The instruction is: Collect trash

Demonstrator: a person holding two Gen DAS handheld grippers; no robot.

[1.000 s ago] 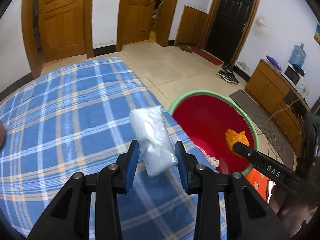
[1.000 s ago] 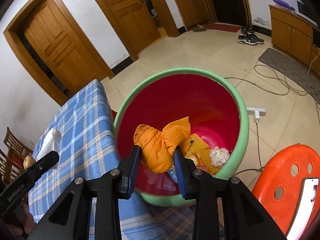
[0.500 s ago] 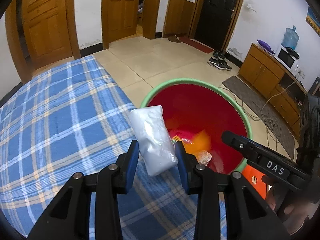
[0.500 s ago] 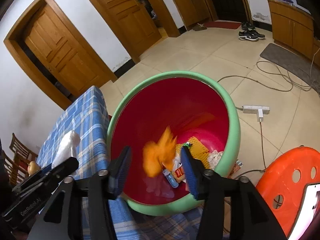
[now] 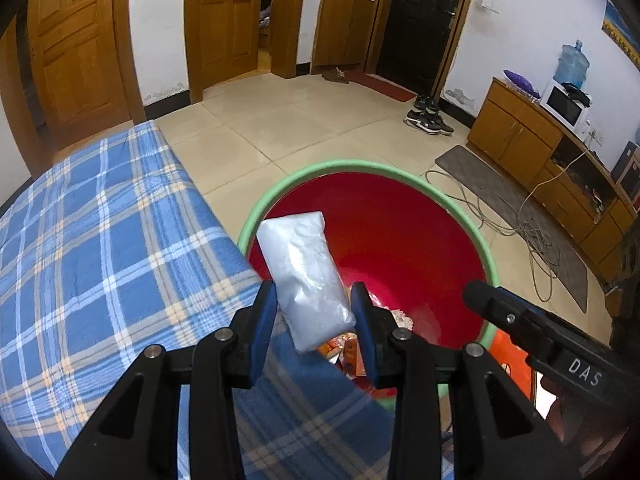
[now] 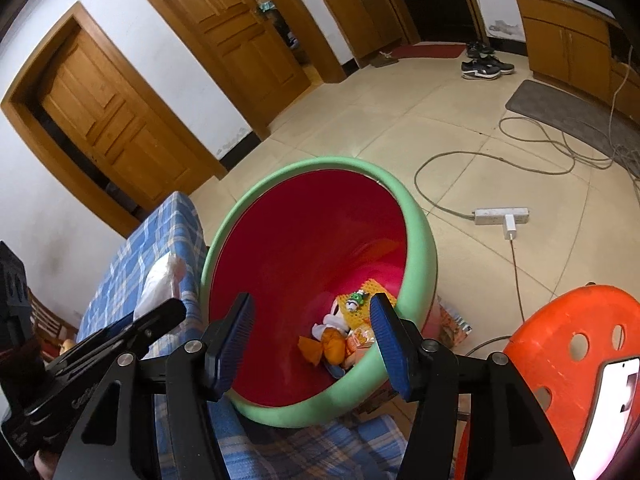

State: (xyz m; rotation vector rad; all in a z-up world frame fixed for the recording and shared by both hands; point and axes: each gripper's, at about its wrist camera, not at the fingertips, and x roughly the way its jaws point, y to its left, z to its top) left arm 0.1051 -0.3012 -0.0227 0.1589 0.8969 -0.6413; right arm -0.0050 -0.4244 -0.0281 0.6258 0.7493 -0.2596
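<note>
My left gripper [image 5: 314, 328] is shut on a white plastic packet [image 5: 304, 276] and holds it over the near rim of the red bin with a green rim [image 5: 400, 240]. My right gripper [image 6: 312, 340] is open and empty above the same bin [image 6: 304, 240]. An orange crumpled wrapper [image 6: 326, 350] lies at the bin's bottom among other trash. The packet also shows in the right wrist view [image 6: 160, 284], at the left, beside the bin. The right gripper's body shows in the left wrist view [image 5: 532, 340].
A blue plaid tablecloth [image 5: 100, 260] covers the table left of the bin. An orange plastic stool [image 6: 568, 360] stands right of the bin. Cables and a power strip [image 6: 502, 216] lie on the tiled floor. Wooden doors and a cabinet line the walls.
My right gripper opened and the orange wrapper fell into the bin. My left gripper carried the white packet right, from over the table to over the bin's rim.
</note>
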